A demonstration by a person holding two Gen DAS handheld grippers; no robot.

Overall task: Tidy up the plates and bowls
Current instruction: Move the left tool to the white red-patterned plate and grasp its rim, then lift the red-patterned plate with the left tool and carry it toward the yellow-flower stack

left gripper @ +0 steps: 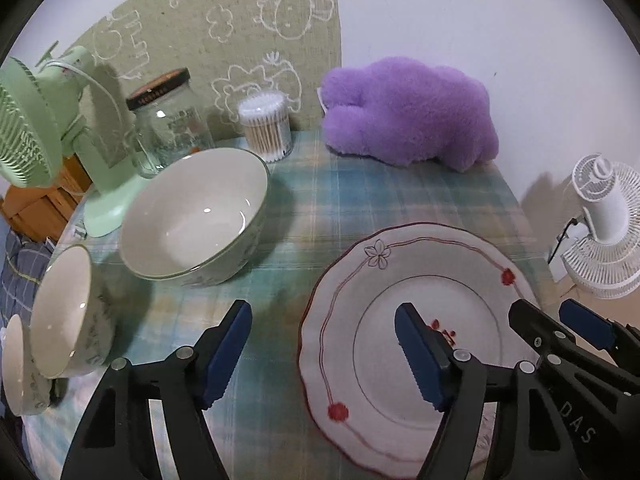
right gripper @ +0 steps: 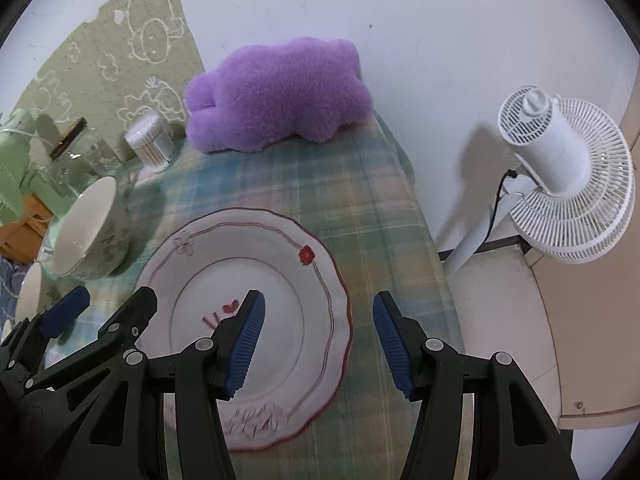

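A white scalloped plate (left gripper: 432, 264) (right gripper: 248, 252) with a red line and flowers lies flat on the checked tablecloth. My left gripper (left gripper: 322, 320) is open and straddles its left rim, one finger over the plate and one over the cloth. My right gripper (right gripper: 319, 300) is open and straddles the right rim the same way. Neither pair of pads touches the plate. Each gripper also shows in the other's view: right gripper (left gripper: 546, 312), left gripper (right gripper: 114, 300). A large white bowl (left gripper: 196, 216) (right gripper: 92, 232) stands left of the plate, with a second bowl (left gripper: 64, 312) and a smaller one (left gripper: 16, 364) nearer.
At the back stand a green desk fan (left gripper: 36, 120), a glass jar (left gripper: 172, 120), a tub of cotton swabs (left gripper: 266, 124) and a purple plush toy (left gripper: 408, 112) (right gripper: 276, 92). A white floor fan (right gripper: 560, 172) stands beyond the table's right edge.
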